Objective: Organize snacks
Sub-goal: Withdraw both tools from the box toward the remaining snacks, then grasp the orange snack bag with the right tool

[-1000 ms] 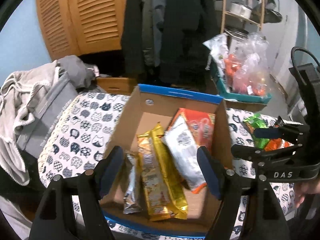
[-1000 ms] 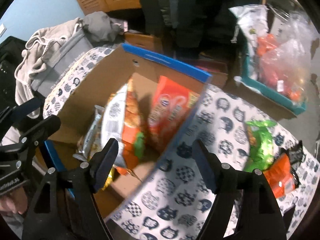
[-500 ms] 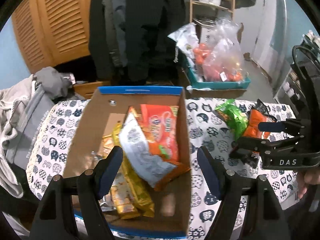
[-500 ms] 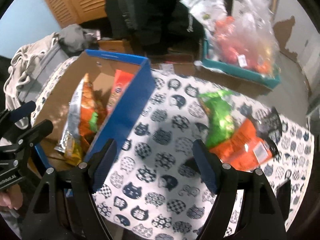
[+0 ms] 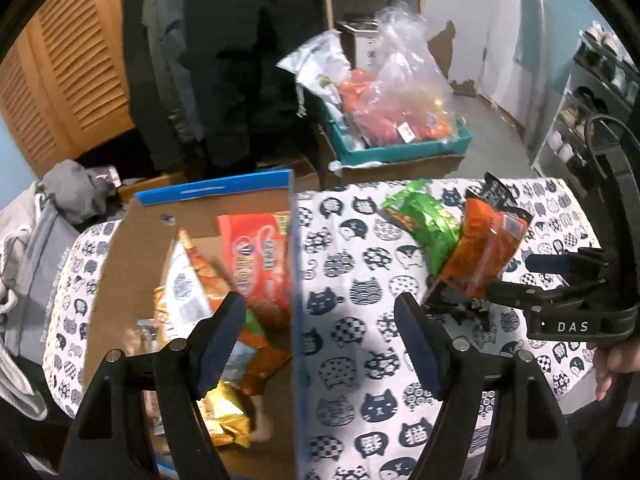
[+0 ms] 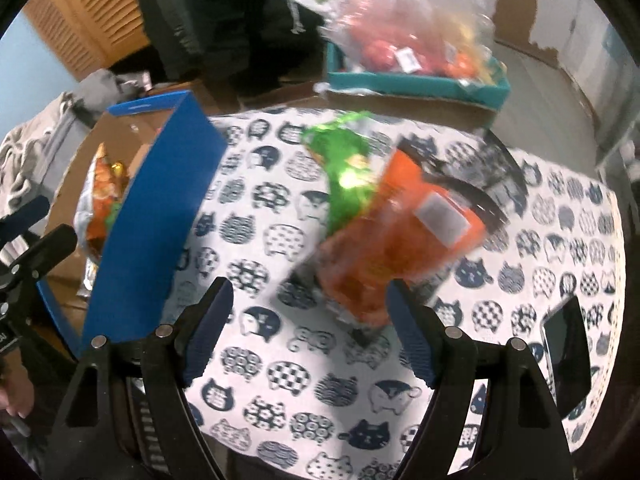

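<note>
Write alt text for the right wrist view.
The open right tool hovers over a crinkly orange snack bag overlapping a shiny green snack bag on a cat-print tablecloth. A blue-sided cardboard box holding more snacks stands to the left.

Orange bag (image 6: 394, 240) overlaps green bag (image 6: 346, 168) on cat-print cloth, beside snack-filled cardboard box (image 6: 156, 208).

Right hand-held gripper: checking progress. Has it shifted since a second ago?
Yes. The right hand-held gripper went from over the cardboard box rightward, toward the orange snack bag.
</note>
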A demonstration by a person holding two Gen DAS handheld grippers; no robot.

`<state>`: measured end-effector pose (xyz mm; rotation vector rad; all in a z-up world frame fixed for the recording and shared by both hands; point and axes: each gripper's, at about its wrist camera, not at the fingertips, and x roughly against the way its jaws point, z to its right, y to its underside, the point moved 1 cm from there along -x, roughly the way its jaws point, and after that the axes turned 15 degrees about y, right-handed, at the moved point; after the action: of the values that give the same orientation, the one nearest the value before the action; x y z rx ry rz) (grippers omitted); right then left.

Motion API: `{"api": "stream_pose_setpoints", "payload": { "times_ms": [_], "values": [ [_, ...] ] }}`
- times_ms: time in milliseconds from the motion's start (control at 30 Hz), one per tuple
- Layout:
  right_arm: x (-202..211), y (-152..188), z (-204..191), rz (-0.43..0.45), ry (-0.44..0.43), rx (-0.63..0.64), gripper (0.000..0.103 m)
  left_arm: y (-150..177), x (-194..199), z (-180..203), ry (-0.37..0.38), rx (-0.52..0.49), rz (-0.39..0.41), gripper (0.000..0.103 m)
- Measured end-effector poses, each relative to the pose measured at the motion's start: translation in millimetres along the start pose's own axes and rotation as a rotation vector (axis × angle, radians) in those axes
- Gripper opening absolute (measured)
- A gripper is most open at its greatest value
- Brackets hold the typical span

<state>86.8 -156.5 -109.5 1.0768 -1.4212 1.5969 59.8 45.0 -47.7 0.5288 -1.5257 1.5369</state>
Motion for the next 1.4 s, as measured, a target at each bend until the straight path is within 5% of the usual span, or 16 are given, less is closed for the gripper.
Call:
{"api": "stream_pose_setpoints", "payload": {
  "times_ms": [467,900,1300,1400],
  "values": [
    [-40,11,42,-0.085,0.0,-0.126,0.079,-2,-62,33,-0.014,-0.06,-0.099,0.078],
    [-72,-7,43,-0.107,-0.023,-0.216,0.079,-9,-102,22,0.016,0.008,-0.123,0.078],
    [-94,-20,28,-0.083,0.009,-0.183,0.079,-8,-116,8,0.031,0.054,-0.144,0.078],
    [-88,-19,24,-0.049,0.025,-0.129,0.07,-9,-116,8,0.038,0.063,-0.144,0.078]
  ]
}}
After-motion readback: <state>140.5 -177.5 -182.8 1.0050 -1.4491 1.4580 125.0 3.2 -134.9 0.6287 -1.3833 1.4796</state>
